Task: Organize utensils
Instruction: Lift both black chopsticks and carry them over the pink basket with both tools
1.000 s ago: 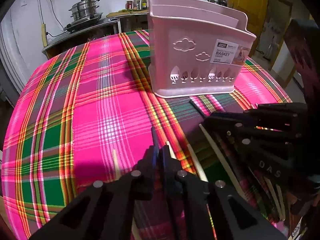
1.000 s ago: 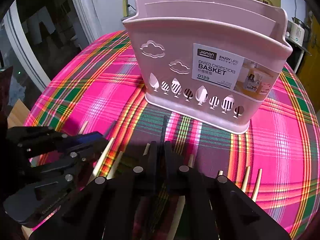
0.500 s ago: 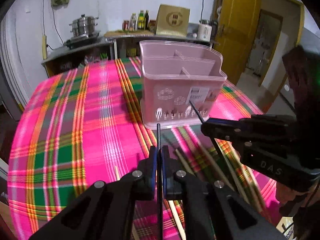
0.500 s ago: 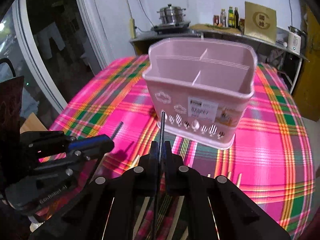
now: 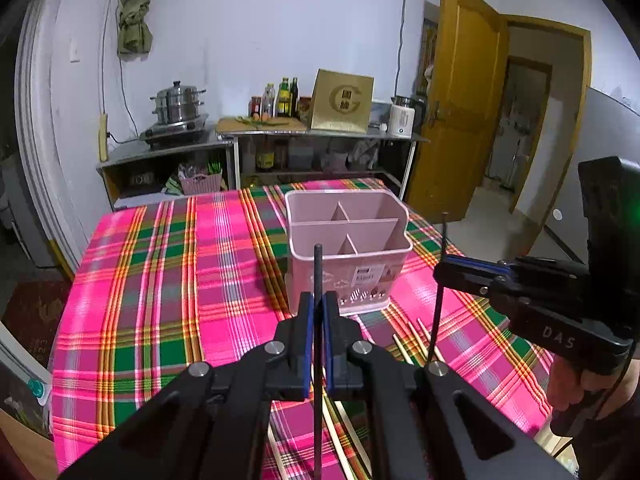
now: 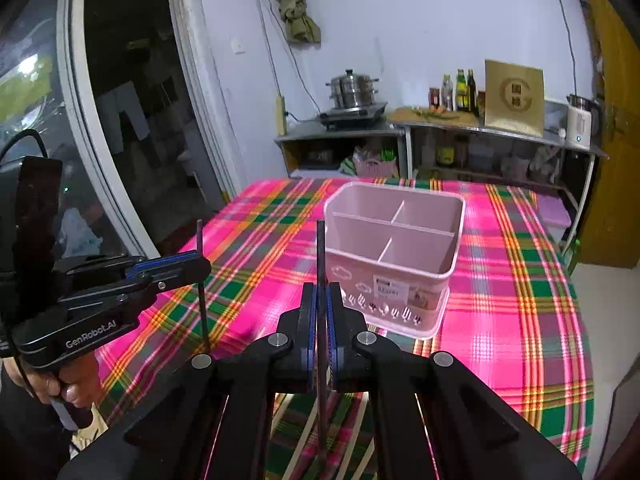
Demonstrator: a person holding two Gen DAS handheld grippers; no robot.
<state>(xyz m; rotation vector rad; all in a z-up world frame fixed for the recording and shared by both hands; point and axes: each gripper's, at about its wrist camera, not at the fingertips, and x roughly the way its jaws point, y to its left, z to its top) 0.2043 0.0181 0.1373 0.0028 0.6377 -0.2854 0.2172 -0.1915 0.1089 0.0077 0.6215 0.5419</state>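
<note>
Left tongs (image 5: 317, 312) clamped on dark chopstick (image 5: 318, 268); right tongs (image 6: 321, 312) likewise on second chopstick (image 6: 320, 252). Risk: upright sticks striking divided pink basket (image 5: 348, 232) rim at 12 o'clock, pivoting, slipping onto counter (image 5: 160, 280).

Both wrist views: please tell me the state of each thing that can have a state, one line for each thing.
left gripper: shut on a black chopstick, held upright.
right gripper: shut on another black chopstick, also upright.
pink basket: standing upright on the plaid cloth, all compartments empty.
light chopsticks: lying loose on the cloth, in front of the basket.
yellow door: open.
</note>
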